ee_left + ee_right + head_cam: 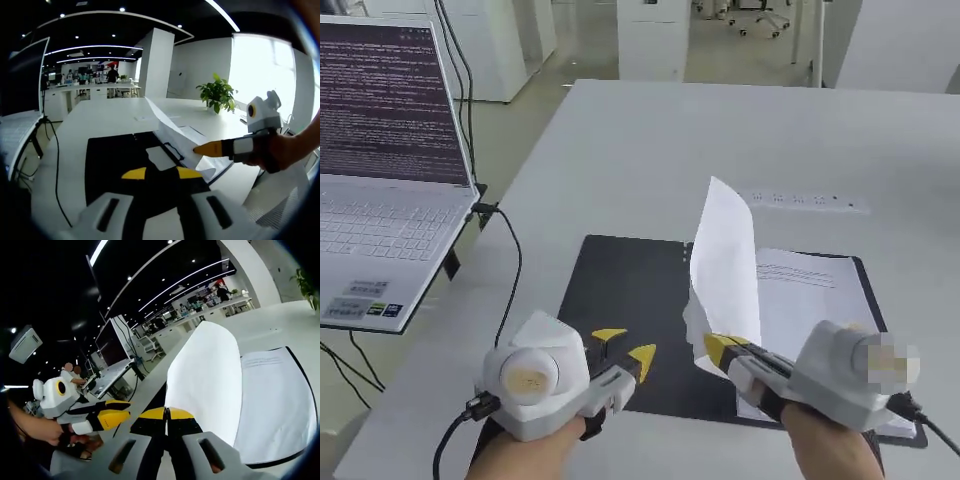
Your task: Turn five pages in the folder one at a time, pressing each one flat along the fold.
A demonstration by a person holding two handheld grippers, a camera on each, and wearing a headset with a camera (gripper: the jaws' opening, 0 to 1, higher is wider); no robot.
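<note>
**Page** (725, 262): stands near upright over the fold (688, 285) of the open folder (620, 290). It is bowed, and its lower corner is crumpled where it is gripped. By my reading it is mid-turn, not yet laid over to the left or pressed.

**Right gripper** (720, 347): your jaws are closed together on the page's bottom edge. In the right gripper view the sheet rises straight from the yellow tips, though how much paper sits between them is hard to judge.

**Left gripper** (625, 347): jaws parted a little, holding nothing. It hovers over the folder's bare black left cover, near its front edge.

**Stack** (810, 285): the remaining sheets lie flat on the folder's right half, on the bench (650, 150).

**Laptop** (380, 190): sits at the left of the bench, with a cable (510, 260) running beside the folder.

**Hazards:**
- You are pinching one corner, so pulling across could tear or kink the sheet at the binding.
- A shallow bite may slip and let the page fall back to the right.
- Nothing pins the folder, so dragging the page may slide it toward the cable.
- If you press with the left jaws before the page lies flat, you may set a crooked crease.
</note>
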